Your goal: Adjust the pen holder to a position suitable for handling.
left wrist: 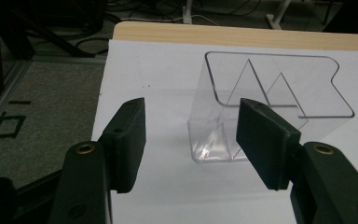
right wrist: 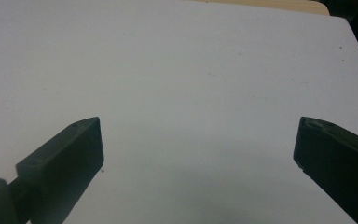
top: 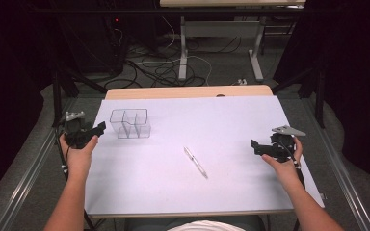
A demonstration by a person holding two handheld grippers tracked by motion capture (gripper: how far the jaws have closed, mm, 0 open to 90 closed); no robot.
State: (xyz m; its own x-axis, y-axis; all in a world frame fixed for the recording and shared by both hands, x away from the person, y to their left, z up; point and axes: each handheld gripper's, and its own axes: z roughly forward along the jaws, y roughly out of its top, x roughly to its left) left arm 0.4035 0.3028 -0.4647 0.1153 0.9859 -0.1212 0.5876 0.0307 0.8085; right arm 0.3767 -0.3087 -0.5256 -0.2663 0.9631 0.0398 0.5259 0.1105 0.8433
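Note:
A clear plastic organizer (top: 131, 123) with several compartments stands upright on the white table cover (top: 231, 120) at the back left. A pen (top: 195, 162) lies slanted near the middle of the cover. My left gripper (top: 100, 128) is held at the table's left edge, just left of the organizer, and points at it. In the left gripper view its jaws (left wrist: 191, 107) stand partly apart with nothing between them, and the organizer (left wrist: 270, 84) sits a little beyond them. My right gripper (top: 254, 146) rests at the right side; its jaws (right wrist: 198, 126) are wide open over bare cover.
A strip of bare wooden tabletop (top: 188, 91) shows behind the white cover. Beyond the table are desk legs (top: 183, 48) and loose cables (top: 159, 70) on the floor. Metal rails (top: 24, 173) run along both sides of the table.

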